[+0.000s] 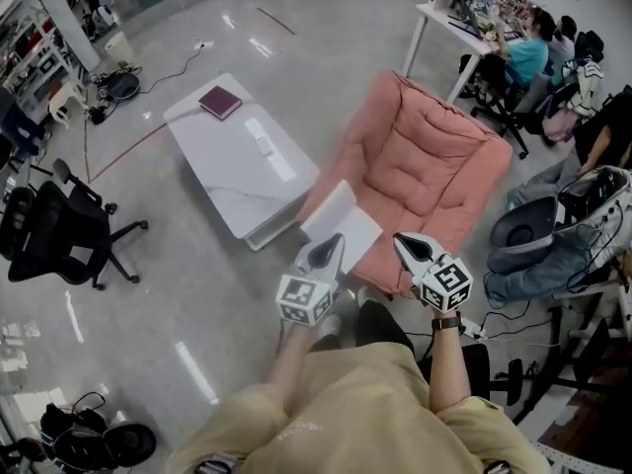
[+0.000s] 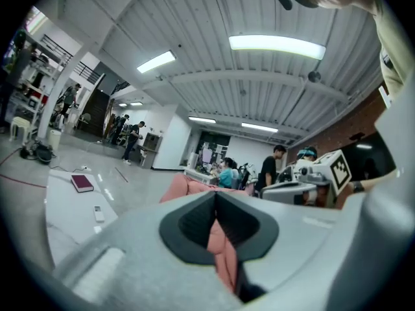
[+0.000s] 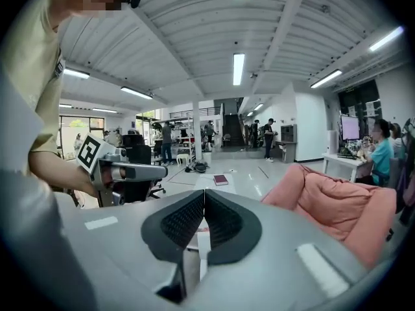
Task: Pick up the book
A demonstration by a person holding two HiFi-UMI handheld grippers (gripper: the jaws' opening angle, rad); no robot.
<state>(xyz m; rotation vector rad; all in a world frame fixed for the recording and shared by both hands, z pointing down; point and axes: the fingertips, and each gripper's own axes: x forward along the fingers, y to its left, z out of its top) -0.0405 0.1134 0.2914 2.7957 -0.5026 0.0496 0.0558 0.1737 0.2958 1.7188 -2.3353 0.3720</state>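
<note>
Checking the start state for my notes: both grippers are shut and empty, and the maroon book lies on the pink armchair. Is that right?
No. The maroon book lies on the white table, near its far end, not on the pink armchair, as the head view shows. The left gripper and right gripper are indeed shut and empty.
</note>
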